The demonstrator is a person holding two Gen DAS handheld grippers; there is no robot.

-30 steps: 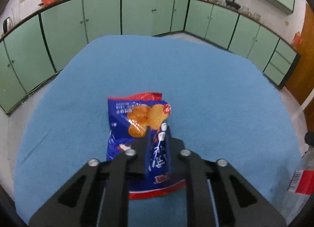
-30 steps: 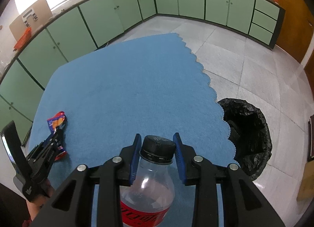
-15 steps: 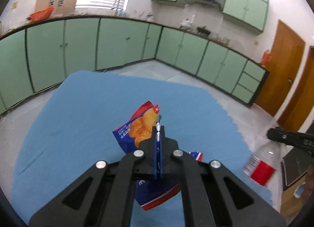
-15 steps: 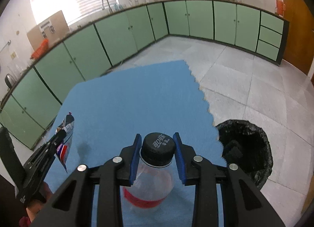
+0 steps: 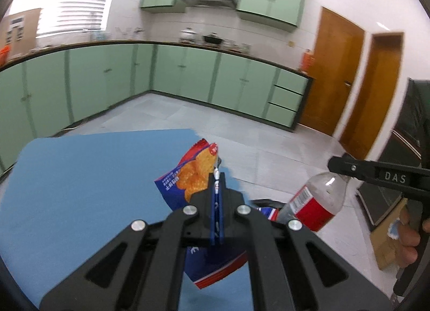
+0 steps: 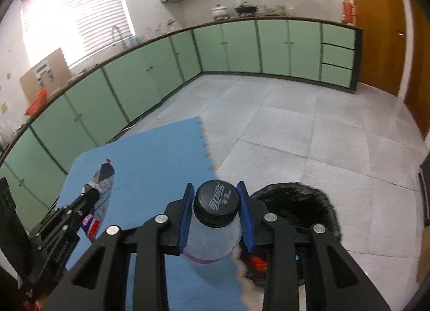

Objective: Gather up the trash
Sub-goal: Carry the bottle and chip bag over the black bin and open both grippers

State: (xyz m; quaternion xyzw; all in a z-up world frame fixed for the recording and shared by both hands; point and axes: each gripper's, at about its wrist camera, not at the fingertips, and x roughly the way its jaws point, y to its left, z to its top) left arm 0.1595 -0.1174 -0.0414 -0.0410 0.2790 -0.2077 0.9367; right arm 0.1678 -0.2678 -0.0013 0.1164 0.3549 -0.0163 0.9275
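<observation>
Blue mat (image 6: 161,155) (scalloped edge) on grey tiled floor (image 6: 309,133), black-lined bin (image 6: 319,203) alongside

Chip bag (image 5: 193,176): blue/red foil w/ orange chips print, crumpled, pinched upright, lifted above blue mat. Plastic bottle (image 6: 213,233): clear, black cap, red label, held by neck, tilted, over black-lined trash bin (image 6: 319,203).

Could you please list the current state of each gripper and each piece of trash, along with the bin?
left gripper: shut on the snack bag.
snack bag: pinched, lifted off the blue mat.
right gripper: shut on the plastic bottle.
plastic bottle: capped, held by its neck.
trash bin: open, black liner.
</observation>
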